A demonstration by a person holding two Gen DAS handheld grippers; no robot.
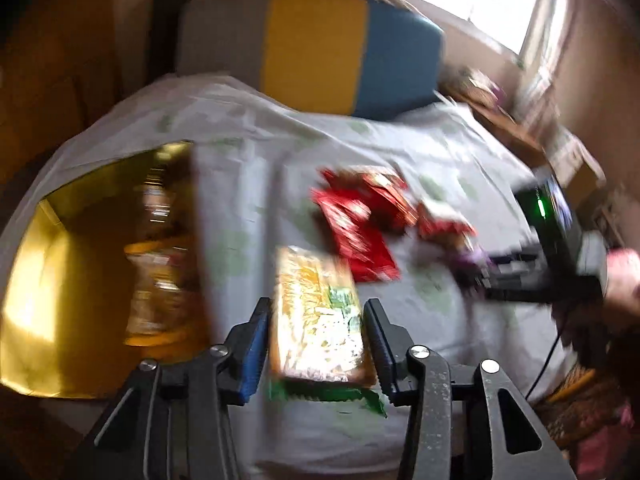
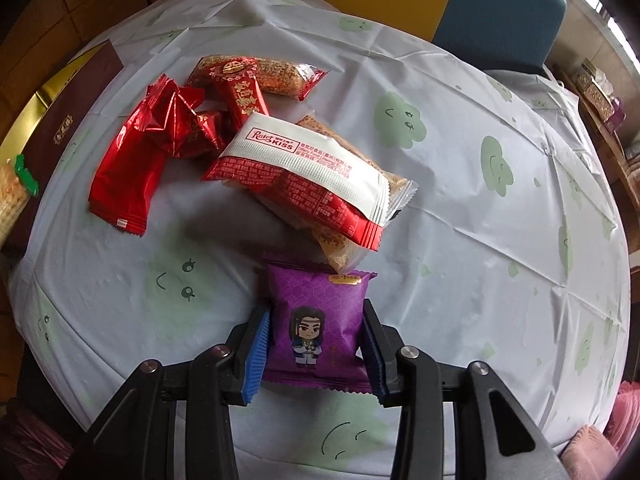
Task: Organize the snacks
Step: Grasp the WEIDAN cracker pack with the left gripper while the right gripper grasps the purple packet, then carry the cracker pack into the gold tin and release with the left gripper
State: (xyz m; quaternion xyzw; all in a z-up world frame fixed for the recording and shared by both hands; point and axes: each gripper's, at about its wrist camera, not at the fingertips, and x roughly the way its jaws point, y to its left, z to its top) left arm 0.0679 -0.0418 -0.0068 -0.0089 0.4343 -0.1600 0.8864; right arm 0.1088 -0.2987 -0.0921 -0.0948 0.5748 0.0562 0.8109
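Operator: What was the state of the left claw [image 1: 316, 336]?

Inspector: It was clamped on a yellow-and-green snack packet [image 1: 318, 316], one blue-padded finger on each long side. The left wrist view was motion-blurred, so the print on the packet could not be read. The packet sat just right of the gold-lined box [image 1: 80, 280], which stood open on the bench [image 1: 248, 184] with wrapped items inside.

Operator: And the right claw [image 2: 316, 344]?

Inspector: It held a purple snack packet [image 2: 316, 320] bearing a cartoon figure, gripped at both side edges. Whether the packet was resting on the white tablecloth [image 2: 480, 220] with green face prints or lifted slightly clear of it could not be told.

Operator: Where were the remaining snacks?

Inspector: In the right wrist view, a red-and-white packet [image 2: 304, 168] lay across a clear-wrapped sesame bar [image 2: 340, 236], whose near end touched the purple packet's top edge. Further left lay a red foil packet [image 2: 124, 176], a crumpled red wrapper [image 2: 180, 116] and a red-banded sesame bar [image 2: 256, 76], clustered together. The dark lid [image 2: 68, 128] of the box lay along the bench's left edge.
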